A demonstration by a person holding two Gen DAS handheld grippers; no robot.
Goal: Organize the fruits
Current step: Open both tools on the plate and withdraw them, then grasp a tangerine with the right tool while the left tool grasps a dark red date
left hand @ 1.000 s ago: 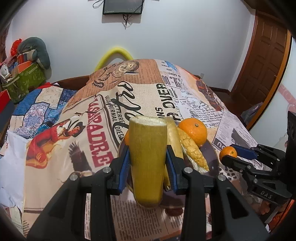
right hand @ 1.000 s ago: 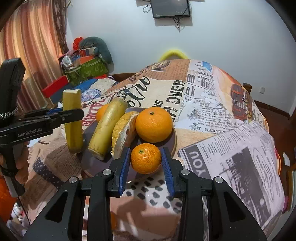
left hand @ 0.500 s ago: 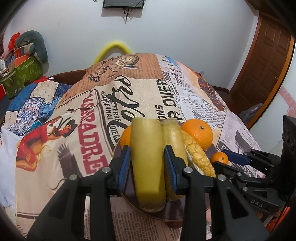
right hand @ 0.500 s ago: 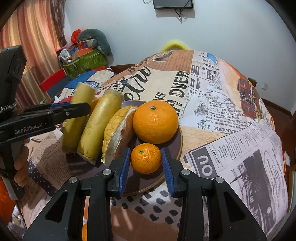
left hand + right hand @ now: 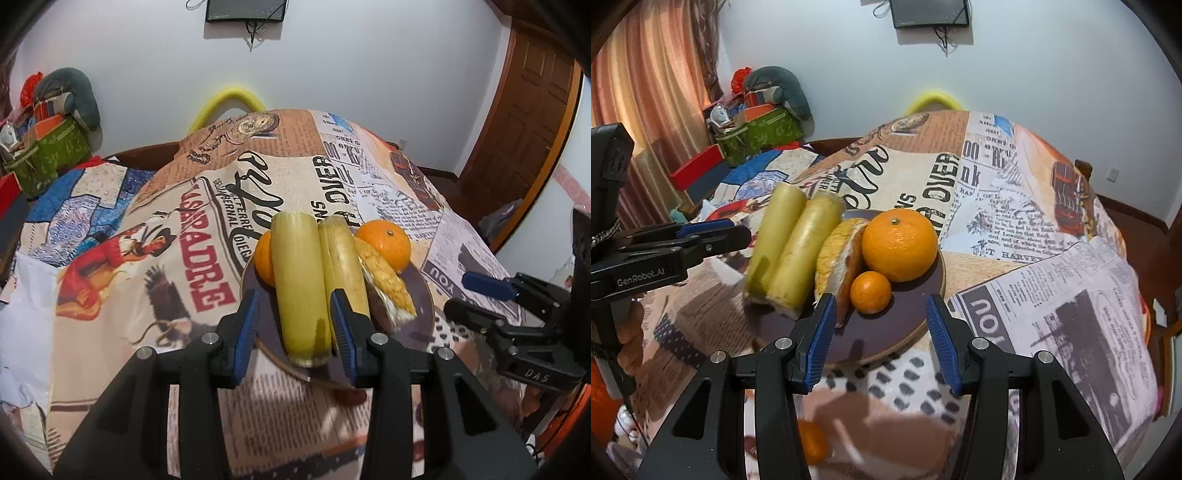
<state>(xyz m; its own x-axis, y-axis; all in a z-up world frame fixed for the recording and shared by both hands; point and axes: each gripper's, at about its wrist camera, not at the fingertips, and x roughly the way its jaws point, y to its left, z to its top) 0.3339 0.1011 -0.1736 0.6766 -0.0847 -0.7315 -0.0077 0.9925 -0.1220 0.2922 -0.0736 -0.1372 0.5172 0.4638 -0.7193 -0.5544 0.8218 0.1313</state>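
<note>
A dark round plate [image 5: 916, 325] [image 5: 423, 314] sits on the newspaper-print tablecloth. On it lie two yellow-green stalk pieces [image 5: 299, 284] [image 5: 774, 243], a peeled citrus wedge [image 5: 838, 258] [image 5: 388, 284], a large orange [image 5: 899, 245] [image 5: 386, 243] and a small orange [image 5: 870, 291]. Another orange [image 5: 263, 258] lies at the plate's far left. My left gripper [image 5: 293, 328] is open around the near stalk piece, which rests on the plate. My right gripper [image 5: 881, 332] is open just behind the small orange.
The table drops off at right toward a wooden door [image 5: 524, 110]. A green box with clutter [image 5: 757, 133] and a red box [image 5: 698, 170] stand at back left. A small orange fruit [image 5: 812, 443] lies low under the right gripper. A yellow chair back [image 5: 227, 103] is behind the table.
Both grippers have opened. The left one laid its stalk piece on the plate beside the other; the right one released the small orange onto the plate and drew back slightly.
</note>
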